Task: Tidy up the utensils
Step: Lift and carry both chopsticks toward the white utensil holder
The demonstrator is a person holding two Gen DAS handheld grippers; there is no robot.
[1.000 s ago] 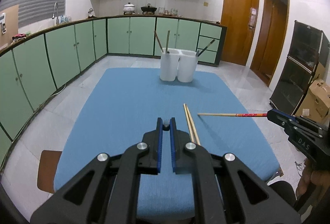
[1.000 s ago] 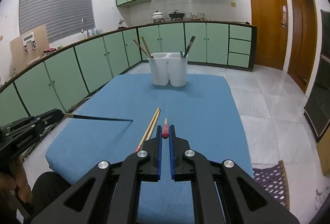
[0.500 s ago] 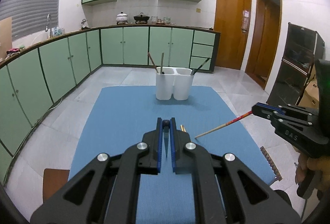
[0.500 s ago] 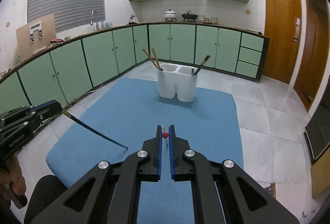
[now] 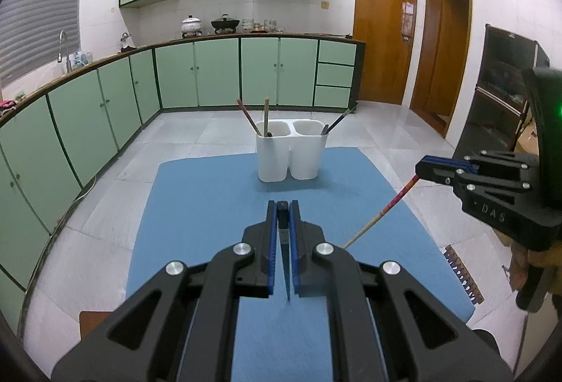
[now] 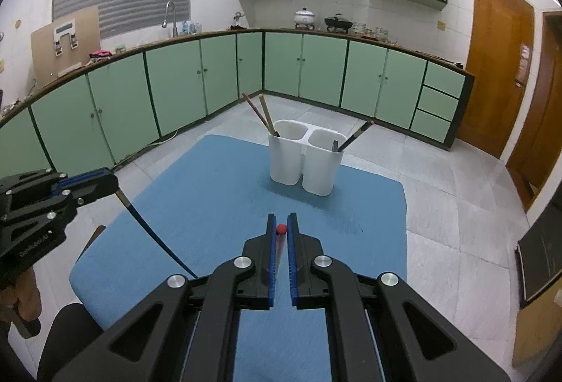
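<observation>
Green cabinets ring the kitchen, and the blue mat (image 5: 210,199) on the table carries the white two-cup holder (image 5: 289,153) at its far end. You have a chopstick in each hand. Your left gripper (image 5: 283,206) is clamped on a dark chopstick (image 6: 154,234) near its blunt end, so the long shaft hangs down towards the mat. Your right gripper (image 6: 281,222) is pinched on a red-topped chopstick (image 5: 383,209) the same way — held at the top, thin tip slanting down.

The likely trouble is that long free end. Gripped so near one end, either stick could pivot between the pads, and a tip that catches the holder's rim or the sticks already leaning in the cups could knock the light holder over (it looks easy to tip). The two hanging shafts may also cross if you bring both hands in together.

The holder stands ahead of both grippers, well apart, with bare mat between — the left cup holds two sticks, the right cup one dark one.
</observation>
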